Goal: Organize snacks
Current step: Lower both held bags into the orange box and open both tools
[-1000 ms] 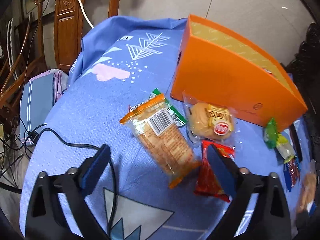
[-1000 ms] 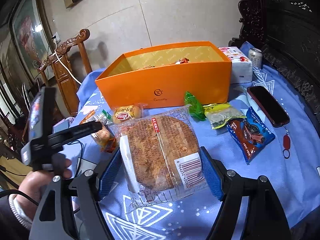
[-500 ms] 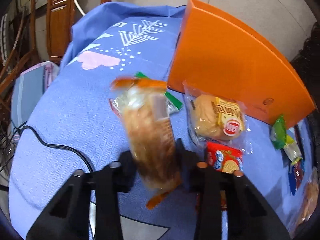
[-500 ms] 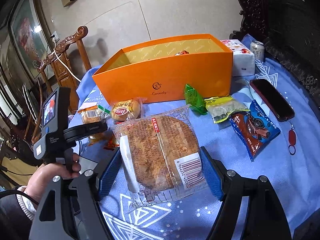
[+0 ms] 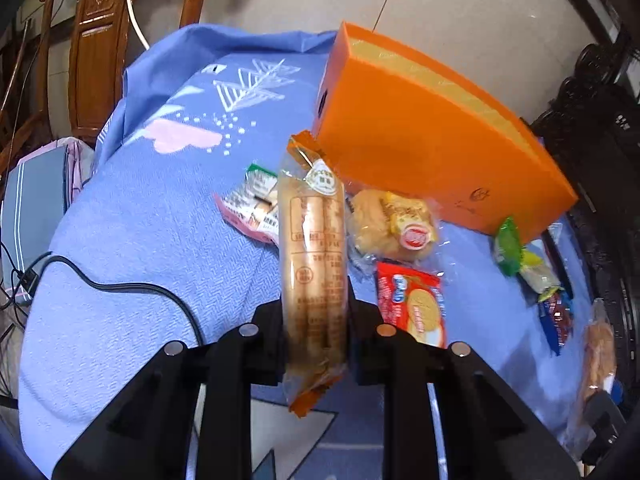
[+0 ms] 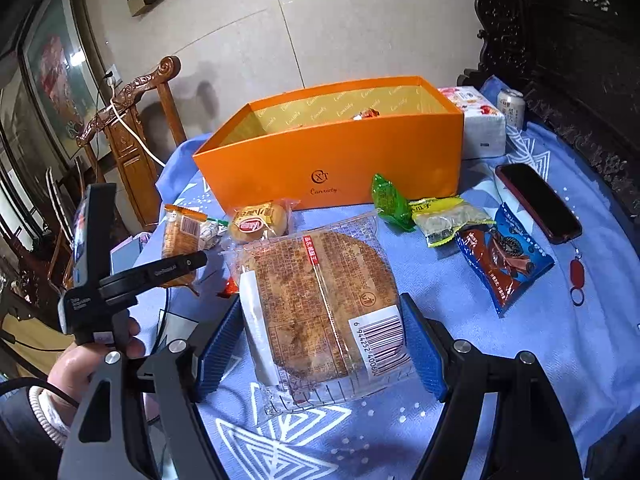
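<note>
Both grippers have a snack now. My left gripper (image 5: 316, 340) was wide open over the long biscuit pack (image 5: 314, 264) a second ago; its jaws have just clamped on the pack's lower end, and it's off the blue tablecloth (image 5: 132, 248), sticking up toward 12 o'clock. My right gripper (image 6: 320, 344) hasn't budged, pads hugging the big round cake pack (image 6: 320, 300). The orange box (image 5: 420, 148) sits at about 1 o'clock from the left grip, open top, so I reckon the biscuits go in next. Bun (image 5: 394, 228) and red cracker pack (image 5: 416, 300) wait just beside.
</note>
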{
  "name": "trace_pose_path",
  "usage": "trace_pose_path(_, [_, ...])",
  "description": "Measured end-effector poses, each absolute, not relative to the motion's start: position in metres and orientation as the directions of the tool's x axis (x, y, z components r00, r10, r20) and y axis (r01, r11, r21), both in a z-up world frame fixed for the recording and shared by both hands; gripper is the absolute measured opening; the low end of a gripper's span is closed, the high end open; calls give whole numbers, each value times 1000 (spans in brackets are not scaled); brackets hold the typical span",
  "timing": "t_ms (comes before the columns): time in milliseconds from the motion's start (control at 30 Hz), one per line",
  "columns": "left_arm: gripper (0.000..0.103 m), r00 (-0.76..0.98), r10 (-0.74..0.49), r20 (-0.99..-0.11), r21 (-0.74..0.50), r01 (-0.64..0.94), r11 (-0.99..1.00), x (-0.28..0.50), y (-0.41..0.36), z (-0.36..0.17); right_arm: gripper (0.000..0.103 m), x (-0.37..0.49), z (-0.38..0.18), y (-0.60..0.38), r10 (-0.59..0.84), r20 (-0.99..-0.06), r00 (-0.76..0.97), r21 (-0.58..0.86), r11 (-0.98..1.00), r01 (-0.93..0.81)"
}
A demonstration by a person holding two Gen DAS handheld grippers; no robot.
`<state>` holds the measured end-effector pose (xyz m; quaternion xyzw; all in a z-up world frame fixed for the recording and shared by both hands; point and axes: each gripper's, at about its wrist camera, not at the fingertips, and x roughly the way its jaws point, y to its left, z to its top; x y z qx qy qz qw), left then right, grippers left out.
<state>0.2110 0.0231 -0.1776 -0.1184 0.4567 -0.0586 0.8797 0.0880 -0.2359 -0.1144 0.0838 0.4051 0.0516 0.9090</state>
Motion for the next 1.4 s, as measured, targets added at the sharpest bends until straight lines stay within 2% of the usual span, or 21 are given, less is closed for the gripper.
trace_pose_path(233, [21,661,-249,-708,-260,83,962,199,27,-108,77,90,-97,-235,155,-702,695,187,982,-30])
trace_pose_path(367, [21,711,-282,-644,-243,160,957,207,16,-63,77,107,-71,-238,150,-653,742,177,983,-43])
trace_pose_path(600, [21,738,-342,-582,-221,261,940,256,-10,-9,77,172,-16,-246,138,-547,826,139,988,-73])
trace_pose_path(767, [22,751,-337,-568,-171,293,941,309,-34,14,78,246,8,-254,137,-528,838,144,987,-71])
trace_pose_path(800, [40,743,-339,-577,-167,299,940,321,-39,17,78,262,10,-254,134,-538,832,139,988,-69])
trace_pose_path(833, [87,738,-321,-593,-157,286,945,336,-42,20,79,271,10,-254,124,-545,829,132,989,-60])
trace_pose_path(867, [99,754,-266,-601,-131,236,963,345,-42,23,87,283,12,-256,83,-558,826,116,993,-22])
trace_pose_path(900, [99,779,-220,-587,-112,191,975,348,-39,27,91,284,13,-256,69,-558,827,116,993,-5])
trace_pose_path(967, [99,790,-238,-566,-129,200,971,346,-30,29,96,275,17,-257,81,-523,849,149,989,-3])
trace_pose_path(1100, [99,792,-244,-560,-142,199,970,329,-12,14,97,247,4,-248,92,-516,852,146,989,-18])
trace_pose_path(1400, [99,740,-205,-641,-128,161,979,264,28,-55,97,186,-73,-204,120,-655,746,146,989,-32])
